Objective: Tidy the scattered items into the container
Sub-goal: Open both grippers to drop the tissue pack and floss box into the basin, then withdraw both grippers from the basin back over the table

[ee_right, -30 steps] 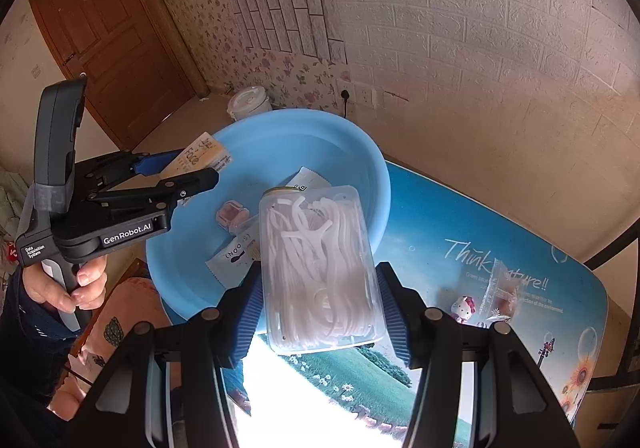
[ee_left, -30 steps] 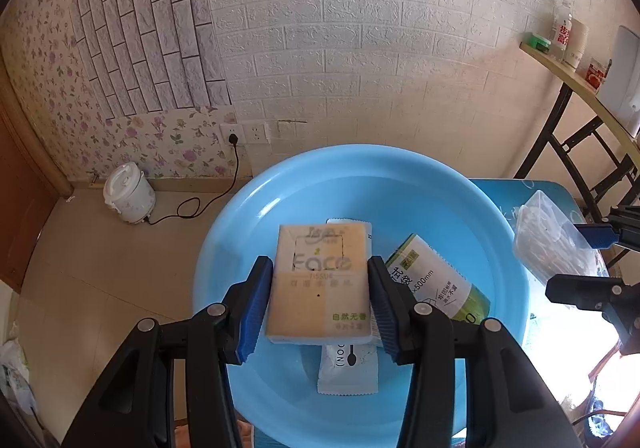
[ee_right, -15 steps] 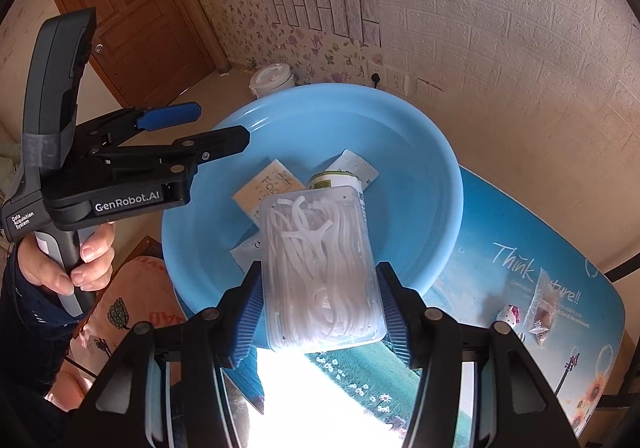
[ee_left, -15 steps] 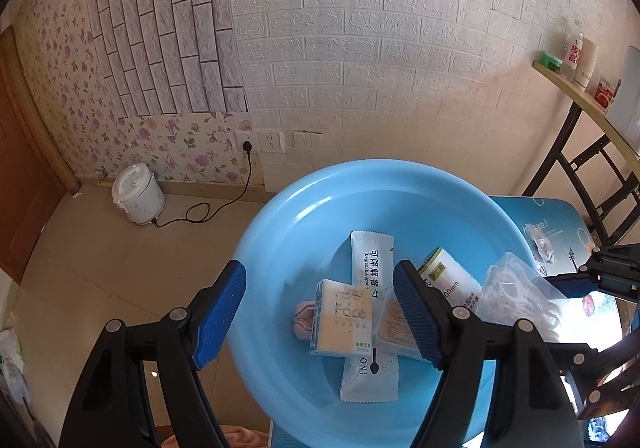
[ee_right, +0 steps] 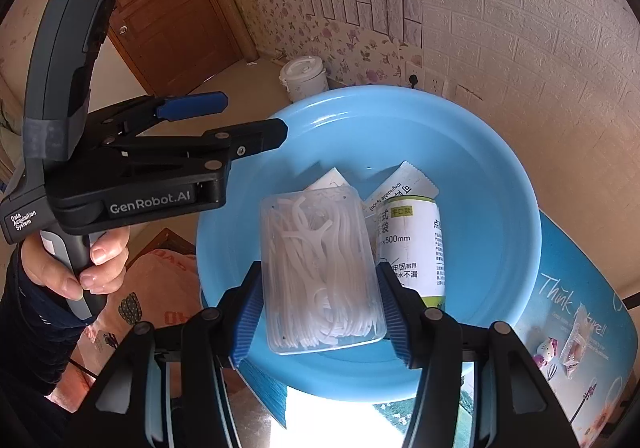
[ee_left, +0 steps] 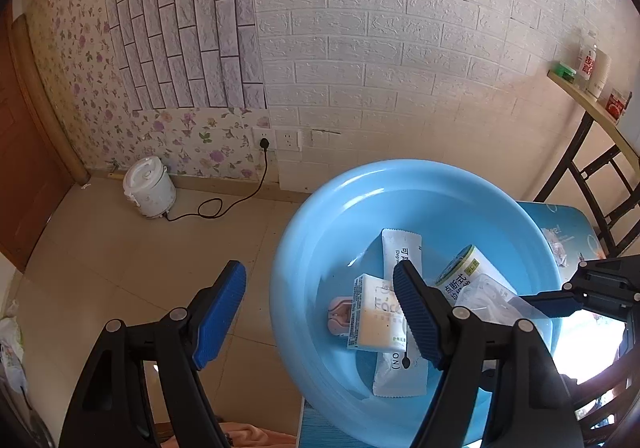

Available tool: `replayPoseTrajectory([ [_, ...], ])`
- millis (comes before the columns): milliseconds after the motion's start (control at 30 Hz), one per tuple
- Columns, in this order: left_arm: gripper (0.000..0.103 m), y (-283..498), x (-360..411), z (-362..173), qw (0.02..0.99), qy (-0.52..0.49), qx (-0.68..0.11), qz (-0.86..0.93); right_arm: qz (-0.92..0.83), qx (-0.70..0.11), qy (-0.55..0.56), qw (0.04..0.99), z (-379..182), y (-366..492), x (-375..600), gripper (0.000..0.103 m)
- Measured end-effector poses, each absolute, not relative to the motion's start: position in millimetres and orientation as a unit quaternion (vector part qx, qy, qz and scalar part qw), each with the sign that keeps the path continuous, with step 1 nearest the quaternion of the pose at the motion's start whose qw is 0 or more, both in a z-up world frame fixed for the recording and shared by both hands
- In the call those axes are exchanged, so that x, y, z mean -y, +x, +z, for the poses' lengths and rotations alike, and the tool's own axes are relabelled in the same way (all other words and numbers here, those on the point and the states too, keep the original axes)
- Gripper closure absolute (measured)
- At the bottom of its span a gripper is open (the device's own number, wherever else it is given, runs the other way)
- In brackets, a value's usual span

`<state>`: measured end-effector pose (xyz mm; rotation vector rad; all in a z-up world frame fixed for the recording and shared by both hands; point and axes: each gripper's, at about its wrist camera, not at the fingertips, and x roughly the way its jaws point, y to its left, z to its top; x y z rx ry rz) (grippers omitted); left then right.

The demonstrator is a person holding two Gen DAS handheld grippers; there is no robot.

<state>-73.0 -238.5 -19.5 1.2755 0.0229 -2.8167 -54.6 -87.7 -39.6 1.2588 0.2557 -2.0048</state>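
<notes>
The blue basin [ee_left: 304, 248] holds a beige tissue pack [ee_left: 376, 320], a white spoon sachet [ee_left: 400, 248], a green-and-white bag roll [ee_left: 464, 272] and a small pink item [ee_left: 338, 318]. My left gripper [ee_left: 318, 280] stands open and empty over the basin's left rim; it also shows in the right wrist view [ee_right: 256, 117]. My right gripper [ee_right: 320, 276] is shut on a clear box of white floss picks [ee_right: 320, 272] and holds it above the basin [ee_right: 500, 167], over the bag roll [ee_right: 416, 244]. The floss box [ee_left: 484, 296] also shows in the left wrist view.
The basin sits on a table with a blue picture cloth [ee_right: 580, 288], where a small cat figure [ee_right: 546, 350] and a clear packet [ee_right: 576, 344] lie. A person's hand [ee_right: 92, 264] grips the left handle. A white rice cooker [ee_left: 148, 191] stands on the floor.
My left gripper opened and let go of the tissue pack, which now lies in the basin, and drew back to the left. My right gripper carried the floss box from the table to over the basin.
</notes>
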Motion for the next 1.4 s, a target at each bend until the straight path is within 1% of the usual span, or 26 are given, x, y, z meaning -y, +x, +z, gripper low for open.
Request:
replayPoseTrajectory([
  [133,0.029,-72,242,-21,0.024,0.411,-0.01,-0.911,-0.784,-0.11,0.485,0.372,-40,-54,96,0.047],
  [167,0.029,-71,243,-21,0.025,0.411,-0.011,-0.911,-0.787,-0.109,0.481,0.37,-39,-53,96,0.045],
  [200,0.029,-71,243,-21,0.024,0.411,-0.013,-0.911,-0.792,-0.106,0.477,0.367,-37,-53,95,0.036],
  [233,0.029,-71,244,-22,0.023,0.412,-0.014,-0.911,-0.796,-0.102,0.472,0.365,-35,-54,94,0.031],
  [267,0.029,-71,244,-22,0.022,0.412,-0.014,-0.911,-0.8,-0.096,0.468,0.362,-34,-54,93,0.019],
  [300,0.029,-71,245,-22,0.021,0.412,-0.014,-0.911,-0.803,-0.093,0.465,0.361,-33,-55,91,0.014],
  [667,0.028,-72,234,-19,0.009,0.412,-0.009,-0.911,-0.804,-0.082,0.475,0.348,-34,-59,75,0.015],
  [833,0.023,-72,225,-15,0.003,0.411,-0.003,-0.911,-0.809,-0.072,0.474,0.34,-29,-57,65,0.015],
  [867,0.022,-73,223,-14,0.001,0.411,-0.002,-0.912,-0.81,-0.071,0.474,0.338,-28,-57,62,0.015],
  [900,0.017,-73,220,-13,0.0,0.412,0.0,-0.911,-0.81,-0.07,0.474,0.337,-27,-57,60,0.015],
  [967,0.014,-73,215,-10,-0.004,0.412,0.002,-0.911,-0.812,-0.065,0.475,0.333,-27,-58,54,0.015],
  [1033,0.013,-73,209,-8,-0.009,0.411,0.006,-0.912,-0.814,-0.061,0.475,0.33,-26,-59,47,0.015],
  [1100,0.01,-73,202,-5,-0.012,0.409,0.011,-0.912,-0.816,-0.056,0.474,0.325,-25,-59,38,0.015],
  [1400,0.008,-77,165,3,-0.033,0.403,0.034,-0.914,-0.829,-0.029,0.471,0.299,-23,-64,-6,0.015],
])
